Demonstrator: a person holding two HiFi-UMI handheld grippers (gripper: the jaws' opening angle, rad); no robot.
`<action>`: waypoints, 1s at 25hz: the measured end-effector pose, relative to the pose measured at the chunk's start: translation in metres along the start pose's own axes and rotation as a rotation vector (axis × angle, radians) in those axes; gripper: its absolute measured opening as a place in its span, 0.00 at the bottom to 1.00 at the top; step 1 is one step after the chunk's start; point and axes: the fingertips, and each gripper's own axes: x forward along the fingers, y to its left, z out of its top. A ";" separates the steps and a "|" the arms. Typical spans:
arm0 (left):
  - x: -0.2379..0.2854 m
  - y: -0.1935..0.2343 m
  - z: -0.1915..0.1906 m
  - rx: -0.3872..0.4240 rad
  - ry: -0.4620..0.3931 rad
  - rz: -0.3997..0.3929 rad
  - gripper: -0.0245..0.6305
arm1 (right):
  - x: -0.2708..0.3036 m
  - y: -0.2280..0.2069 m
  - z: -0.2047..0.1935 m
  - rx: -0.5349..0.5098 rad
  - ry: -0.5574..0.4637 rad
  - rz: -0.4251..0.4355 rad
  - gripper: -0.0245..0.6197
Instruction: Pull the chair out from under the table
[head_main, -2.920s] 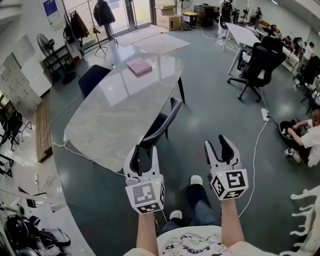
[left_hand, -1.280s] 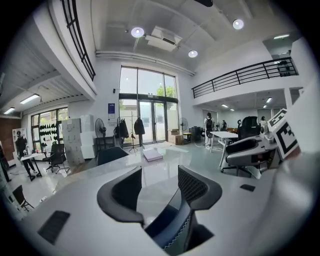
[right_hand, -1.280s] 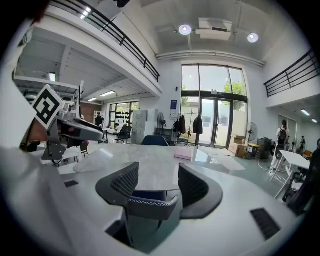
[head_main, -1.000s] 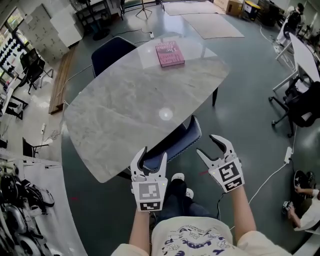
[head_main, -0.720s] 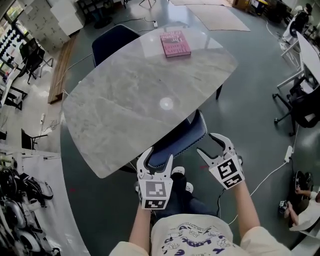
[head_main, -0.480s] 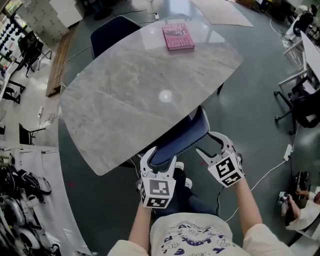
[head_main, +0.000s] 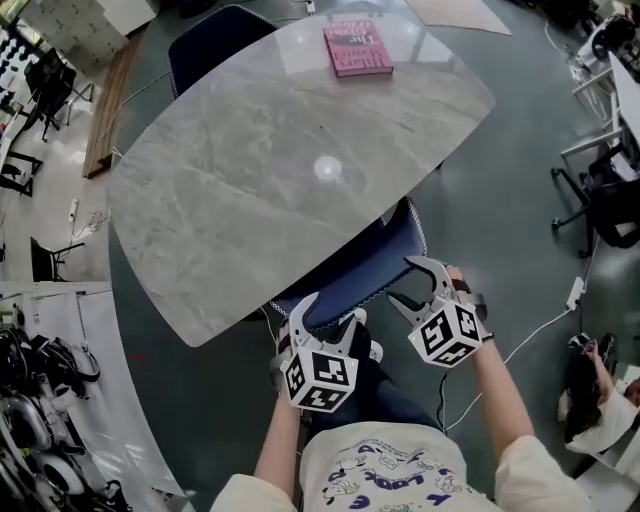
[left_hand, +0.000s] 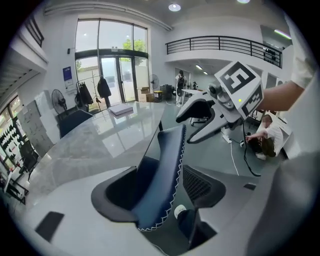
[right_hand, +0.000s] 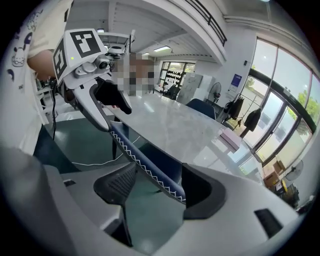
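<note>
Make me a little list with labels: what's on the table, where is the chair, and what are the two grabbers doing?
Table: grey marble top
On the table: pink book, at the far end
Chair: dark blue, seat tucked under the table, not yet pulled out
Left gripper: jaws opening, the chair's backrest between them
Right gripper: jaws opening, backrest between them too

The chair (head_main: 370, 265) back, between the opening jaws of the left hand-held gripper (head_main: 328, 312) and the right hand-held gripper (head_main: 400, 281), is smooth dark-blue upholstery edged with white zigzag stitching. Both grippers are matt grey plastic with ribbed black pads (left_hand: 197, 184). Beyond them, the desk (head_main: 250, 190) has a glossy grey marbled top.
</note>
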 end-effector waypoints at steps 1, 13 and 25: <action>0.004 -0.002 -0.004 0.018 0.021 -0.009 0.49 | 0.003 0.002 -0.001 -0.023 0.011 0.010 0.50; 0.039 -0.005 -0.039 0.067 0.176 -0.078 0.49 | 0.039 0.005 -0.020 -0.178 0.115 0.092 0.51; 0.047 -0.010 -0.044 0.135 0.157 -0.112 0.26 | 0.053 0.005 -0.021 -0.353 0.123 0.167 0.48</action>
